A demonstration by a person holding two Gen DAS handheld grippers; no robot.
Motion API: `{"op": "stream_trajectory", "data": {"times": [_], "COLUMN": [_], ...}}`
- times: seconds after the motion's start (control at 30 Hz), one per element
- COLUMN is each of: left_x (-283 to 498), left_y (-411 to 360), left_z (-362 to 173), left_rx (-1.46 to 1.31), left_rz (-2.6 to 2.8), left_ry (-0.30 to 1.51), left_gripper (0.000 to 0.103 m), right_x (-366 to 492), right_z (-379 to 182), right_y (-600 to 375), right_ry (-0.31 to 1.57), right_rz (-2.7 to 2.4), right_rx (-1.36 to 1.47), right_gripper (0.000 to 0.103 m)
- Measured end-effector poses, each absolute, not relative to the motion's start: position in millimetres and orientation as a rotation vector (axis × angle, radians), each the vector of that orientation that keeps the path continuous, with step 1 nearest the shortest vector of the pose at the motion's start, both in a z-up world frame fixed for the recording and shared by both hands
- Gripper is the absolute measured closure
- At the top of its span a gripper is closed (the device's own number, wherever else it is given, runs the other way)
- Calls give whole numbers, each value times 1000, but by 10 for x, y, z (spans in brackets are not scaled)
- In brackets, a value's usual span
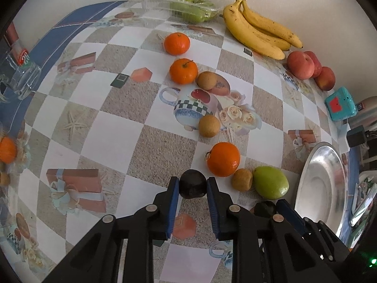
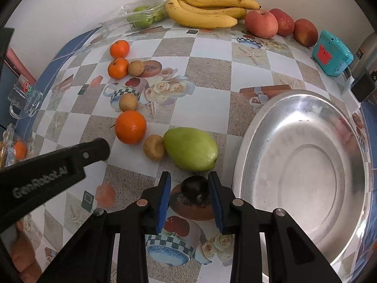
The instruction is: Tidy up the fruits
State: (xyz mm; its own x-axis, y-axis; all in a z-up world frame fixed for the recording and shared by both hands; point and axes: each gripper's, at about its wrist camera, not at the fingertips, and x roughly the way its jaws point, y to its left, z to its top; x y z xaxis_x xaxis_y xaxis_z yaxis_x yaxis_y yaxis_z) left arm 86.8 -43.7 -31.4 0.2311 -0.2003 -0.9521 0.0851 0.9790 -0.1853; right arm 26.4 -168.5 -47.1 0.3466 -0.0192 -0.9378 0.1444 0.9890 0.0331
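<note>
My left gripper (image 1: 192,184) is shut on a dark plum (image 1: 192,183), with both blue pads against it, low over the table. My right gripper (image 2: 189,184) has a second dark plum (image 2: 195,187) between its pads; small gaps show on both sides, so it looks open around it. That plum and the right gripper's finger also show in the left wrist view (image 1: 265,208). Ahead lie an orange (image 1: 223,159), a brown round fruit (image 1: 241,179) and a green mango (image 1: 270,182). A steel plate (image 2: 304,165) lies to the right.
Two more oranges (image 1: 183,70) and brown fruits (image 1: 209,125) lie mid-table. Bananas (image 1: 256,27), red apples (image 1: 300,64) and a clear pack of green fruit (image 1: 190,7) line the wall. A teal box (image 1: 339,103) stands far right, a glass mug (image 1: 22,75) at left.
</note>
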Motion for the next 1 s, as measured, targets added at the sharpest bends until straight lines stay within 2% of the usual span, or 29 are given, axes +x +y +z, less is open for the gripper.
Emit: {"op": "stream_trajectory", "data": {"times": [0.63,1.0], "left_x": [852,865], "left_y": [-421,-293], "left_z": [-255,-62], "left_rx": [-107,-174], "left_rz": [-189,-183], "left_ry": [1316,1277], "left_gripper": [77,77], "right_x": [232,197], "right_z": [-499,-221], "right_y": [-1598,-1729], "right_ry": [1220,1159], "right_rz": [-126,-34], "right_rx": [-10,235], "right_gripper": [78,78]}}
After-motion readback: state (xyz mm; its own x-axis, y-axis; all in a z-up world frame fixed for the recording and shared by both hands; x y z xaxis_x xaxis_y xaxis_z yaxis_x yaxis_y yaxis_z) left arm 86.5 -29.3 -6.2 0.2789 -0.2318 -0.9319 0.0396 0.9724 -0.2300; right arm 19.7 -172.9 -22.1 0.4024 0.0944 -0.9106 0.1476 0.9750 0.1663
